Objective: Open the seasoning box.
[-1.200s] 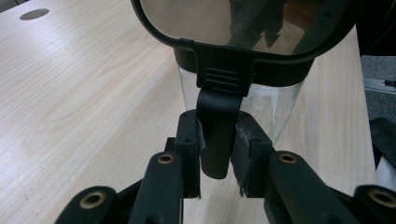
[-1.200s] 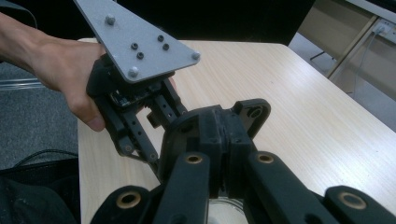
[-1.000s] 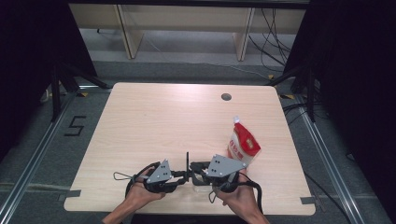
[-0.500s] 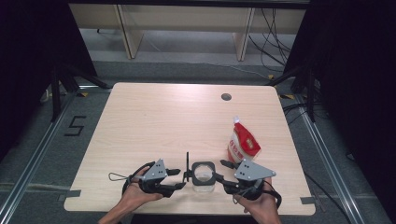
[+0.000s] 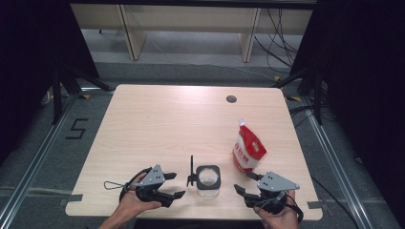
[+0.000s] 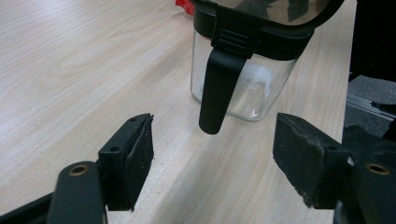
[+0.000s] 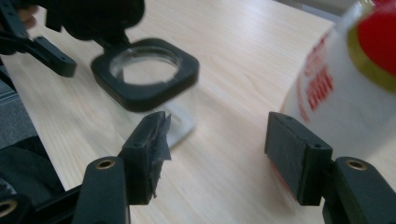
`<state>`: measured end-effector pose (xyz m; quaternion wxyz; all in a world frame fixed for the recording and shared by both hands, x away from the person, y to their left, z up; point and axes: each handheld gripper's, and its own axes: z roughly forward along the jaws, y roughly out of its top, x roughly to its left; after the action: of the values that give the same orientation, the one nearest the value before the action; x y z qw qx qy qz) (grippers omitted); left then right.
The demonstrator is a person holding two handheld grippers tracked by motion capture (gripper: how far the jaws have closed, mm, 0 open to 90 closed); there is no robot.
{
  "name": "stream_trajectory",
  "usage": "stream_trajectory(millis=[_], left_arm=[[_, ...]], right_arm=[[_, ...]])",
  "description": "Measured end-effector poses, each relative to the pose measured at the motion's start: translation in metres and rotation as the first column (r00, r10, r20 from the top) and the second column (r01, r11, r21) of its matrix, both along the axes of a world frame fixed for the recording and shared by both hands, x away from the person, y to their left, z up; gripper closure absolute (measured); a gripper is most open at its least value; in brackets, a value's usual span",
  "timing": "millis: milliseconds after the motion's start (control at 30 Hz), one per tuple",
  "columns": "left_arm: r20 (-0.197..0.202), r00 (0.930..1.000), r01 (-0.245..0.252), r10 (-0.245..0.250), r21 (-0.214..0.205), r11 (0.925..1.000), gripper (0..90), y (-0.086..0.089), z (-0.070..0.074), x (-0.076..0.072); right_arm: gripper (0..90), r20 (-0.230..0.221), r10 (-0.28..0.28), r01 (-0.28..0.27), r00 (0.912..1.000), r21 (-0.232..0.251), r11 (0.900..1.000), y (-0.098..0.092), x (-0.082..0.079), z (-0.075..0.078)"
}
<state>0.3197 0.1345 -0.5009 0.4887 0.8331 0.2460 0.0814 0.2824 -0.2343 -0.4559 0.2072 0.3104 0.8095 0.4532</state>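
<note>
A clear jar (image 5: 208, 180) with a square black lid stands near the table's front edge, a black latch (image 5: 191, 169) on its left side. My left gripper (image 5: 175, 185) sits just left of it. Its jaws have just been opening and hold nothing. In the left gripper view the latch (image 6: 215, 91) hangs down the jar (image 6: 254, 88) just beyond my gripper (image 6: 212, 161). My right gripper (image 5: 243, 183) is to the jar's right, apart from it; its jaws have also just been opening and are empty. The right gripper view shows my gripper (image 7: 215, 151) between the jar (image 7: 145, 79) and a pouch (image 7: 348, 84).
The red and white pouch (image 5: 249, 150) stands upright behind my right gripper. A round dark grommet (image 5: 231, 99) sits near the far edge of the wooden table (image 5: 167, 124). The table's front edge lies just below both hands. Dark curtains flank the table.
Both grippers were close together over the jar. The right one has swung away to the right and opened, the left has opened and drawn slightly left. The jar now stands uncovered.
</note>
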Motion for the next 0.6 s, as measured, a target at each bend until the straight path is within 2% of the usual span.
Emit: stream_trajectory(millis=[133,167,200,233,267,300,333,367,433,467,500,533,567,600], left_arm=[[0.026,0.9997,0.004,-0.005,0.020,0.9998,26.9,0.001,0.000,0.000],[0.026,0.9997,0.004,-0.005,0.020,0.9998,26.9,0.001,0.000,0.000],[-0.001,0.9999,-0.013,0.013,-0.002,0.9999,26.8,0.000,-0.001,-0.001],[-0.001,0.9999,-0.013,0.013,-0.002,0.9999,26.7,0.000,-0.001,-0.001],[-0.004,0.9999,-0.016,0.016,0.004,0.9999,26.7,0.000,0.000,-0.001],[0.000,0.9999,-0.011,0.011,0.005,0.9999,26.7,0.000,0.000,0.000],[-0.002,0.9999,-0.015,0.015,0.004,0.9999,26.7,0.000,0.000,0.000],[0.002,0.9999,-0.015,0.015,0.014,0.9998,26.7,0.001,0.000,0.000],[0.006,0.9999,-0.012,0.012,0.028,0.9995,26.7,0.002,0.001,0.001],[0.008,0.9999,-0.015,0.014,0.030,0.9994,26.7,0.002,0.001,0.001],[-0.004,0.9997,-0.025,0.025,-0.006,0.9997,26.7,-0.001,0.001,0.000],[-0.011,0.9997,-0.023,0.023,-0.006,0.9997,26.7,-0.001,0.001,0.001],[-0.011,0.9997,-0.023,0.023,-0.006,0.9997,26.7,-0.001,0.001,0.001],[0.004,0.9997,-0.023,0.022,0.026,0.9994,26.6,0.001,0.001,0.003]], right_arm=[[39.6,-0.004,-0.039,0.039,0.9992,-0.007,0.9992,-0.011,-0.001,-0.005],[39.6,-0.004,-0.039,0.039,0.9992,-0.007,0.9992,-0.011,-0.001,-0.005],[38.7,-0.016,-0.059,0.059,0.9981,0.008,0.9982,-0.014,0.000,-0.007],[38.7,-0.016,-0.059,0.059,0.9981,0.008,0.9982,-0.014,0.000,-0.007],[37.5,-0.031,-0.066,0.067,0.9973,0.009,0.9977,-0.017,0.000,-0.007],[36.5,-0.025,-0.094,0.094,0.9953,0.010,0.9955,-0.019,0.001,-0.008],[34.9,-0.045,-0.105,0.105,0.9935,0.006,0.9944,-0.023,0.001,-0.009],[34.0,-0.029,-0.118,0.118,0.9926,0.000,0.9930,-0.025,0.002,-0.010],[32.6,-0.037,-0.124,0.124,0.9916,-0.004,0.9923,-0.026,0.003,-0.011],[30.9,-0.062,-0.133,0.134,0.9892,0.007,0.9910,-0.027,0.003,-0.013],[29.0,-0.034,-0.142,0.142,0.9893,-0.007,0.9898,-0.030,0.005,-0.014],[24.5,-0.042,-0.172,0.172,0.9842,0.015,0.9849,-0.034,0.007,-0.017],[24.5,-0.042,-0.172,0.172,0.9842,0.015,0.9849,-0.034,0.007,-0.017],[22.7,-0.024,-0.164,0.164,0.9862,0.033,0.9858,-0.037,0.011,-0.019]])
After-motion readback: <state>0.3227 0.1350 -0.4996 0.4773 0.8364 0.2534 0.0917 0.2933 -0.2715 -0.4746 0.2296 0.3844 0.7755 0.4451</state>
